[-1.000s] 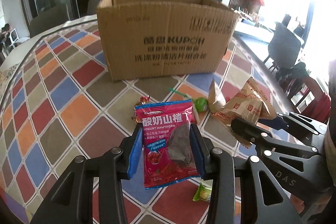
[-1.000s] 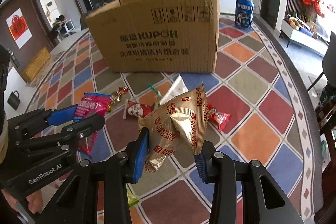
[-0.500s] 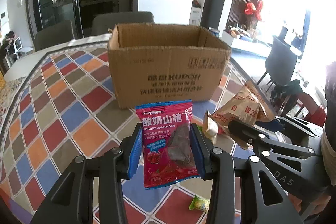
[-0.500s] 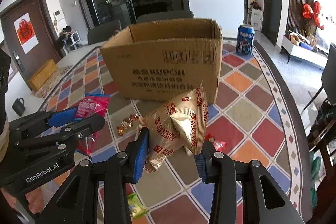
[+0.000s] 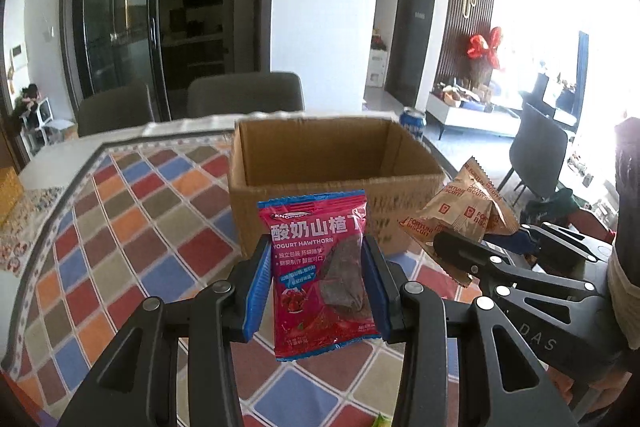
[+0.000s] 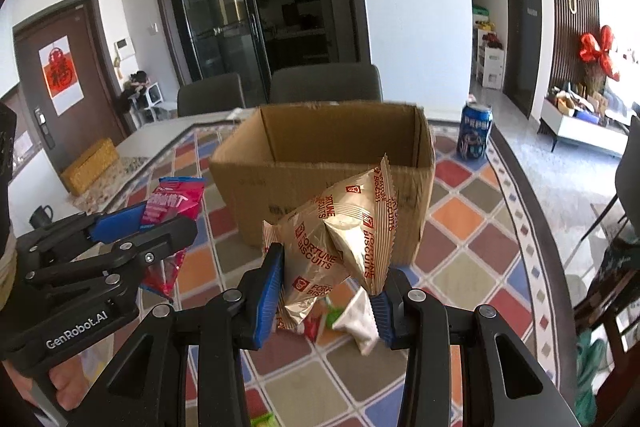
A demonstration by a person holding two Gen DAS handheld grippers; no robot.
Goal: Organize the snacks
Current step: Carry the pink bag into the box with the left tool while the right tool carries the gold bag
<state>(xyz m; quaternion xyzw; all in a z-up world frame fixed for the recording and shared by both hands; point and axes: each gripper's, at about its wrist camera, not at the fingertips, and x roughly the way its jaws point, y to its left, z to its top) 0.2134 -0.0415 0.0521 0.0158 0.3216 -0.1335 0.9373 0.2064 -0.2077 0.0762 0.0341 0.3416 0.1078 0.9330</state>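
Observation:
My left gripper (image 5: 318, 287) is shut on a red yogurt hawthorn packet (image 5: 320, 275), held upright above the table. My right gripper (image 6: 328, 291) is shut on a gold fortune biscuits bag (image 6: 340, 231), also lifted. An open cardboard box (image 5: 336, 167) stands just beyond both, its inside showing from above; the same cardboard box (image 6: 328, 155) fills the middle of the right wrist view. The right gripper with the gold fortune biscuits bag (image 5: 460, 211) shows at the right of the left wrist view; the left gripper with the red hawthorn packet (image 6: 172, 203) shows at the left of the right wrist view.
Loose small snacks (image 6: 352, 315) lie on the checkered tablecloth (image 5: 120, 235) under the right gripper. A blue Pepsi can (image 6: 474, 133) stands right of the box. Two grey chairs (image 5: 244, 95) stand behind the table. A hand (image 6: 60, 395) grips the left tool.
Both grippers have risen with their packets, and the views tilted up. The box's open top now shows from above; before, only its front face showed.

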